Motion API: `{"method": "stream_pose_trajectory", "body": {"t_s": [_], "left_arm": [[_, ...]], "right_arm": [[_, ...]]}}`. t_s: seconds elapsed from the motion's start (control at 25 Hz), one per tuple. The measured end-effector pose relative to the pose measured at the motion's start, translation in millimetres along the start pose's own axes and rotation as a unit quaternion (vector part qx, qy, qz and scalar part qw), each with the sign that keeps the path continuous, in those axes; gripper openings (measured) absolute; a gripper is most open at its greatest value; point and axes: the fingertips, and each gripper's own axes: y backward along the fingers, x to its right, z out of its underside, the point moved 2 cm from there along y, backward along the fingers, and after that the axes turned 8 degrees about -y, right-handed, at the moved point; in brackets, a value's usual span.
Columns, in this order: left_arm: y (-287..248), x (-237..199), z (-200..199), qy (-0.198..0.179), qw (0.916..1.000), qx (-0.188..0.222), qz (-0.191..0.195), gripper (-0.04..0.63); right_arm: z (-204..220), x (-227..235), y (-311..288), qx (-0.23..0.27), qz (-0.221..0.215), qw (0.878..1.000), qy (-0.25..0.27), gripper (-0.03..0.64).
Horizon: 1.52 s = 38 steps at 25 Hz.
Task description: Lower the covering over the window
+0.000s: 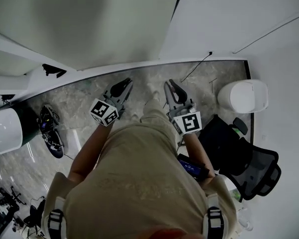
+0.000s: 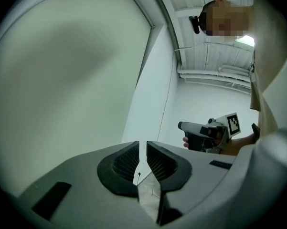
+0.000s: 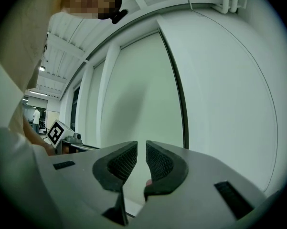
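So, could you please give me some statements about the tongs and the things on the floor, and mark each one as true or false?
1. The left tongs hold a cord. False: the jaws stand slightly apart with nothing between them.
2. The right tongs are empty. True.
3. The black chair is at the left of the head view. False: it is at the right, beside the right tongs.
4. A white bin stands on the marble floor. True.
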Motion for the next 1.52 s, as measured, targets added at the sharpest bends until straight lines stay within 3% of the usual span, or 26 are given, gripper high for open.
{"method": "stream_pose_trajectory", "body": {"t_s": [0.2,0.4,0.72,0.92,1.16,1.32,1.52], "left_arm": [[-79,-10,-5,-0.006,0.9997,-0.02,0.014,0.04],[-155,-2,-27,-0.009,0.9994,-0.023,0.026,0.04],[-244,-3,-63,-0.043,0.9987,-0.002,0.027,0.04],[-275,-19,-88,-0.064,0.9976,0.008,0.025,0.04],[-305,-21,-115,-0.099,0.9937,0.015,0.05,0.063],[-325,-48,-119,-0.121,0.9923,0.006,0.026,0.077],[-328,-91,-120,-0.114,0.9934,-0.012,0.002,0.101]], "right_arm": [[-16,64,-24,0.015,-0.002,0.998,-0.061,0.06],[-47,114,-37,0.017,-0.019,0.999,-0.041,0.06],[-40,184,-42,0.004,-0.027,0.998,-0.059,0.06],[-41,199,-52,0.001,-0.041,0.997,-0.058,0.06],[-48,211,-60,0.013,-0.041,0.998,-0.053,0.06],[-47,220,-63,0.016,-0.032,0.998,-0.047,0.06],[-49,219,-66,0.005,-0.012,0.998,-0.055,0.06]]}}
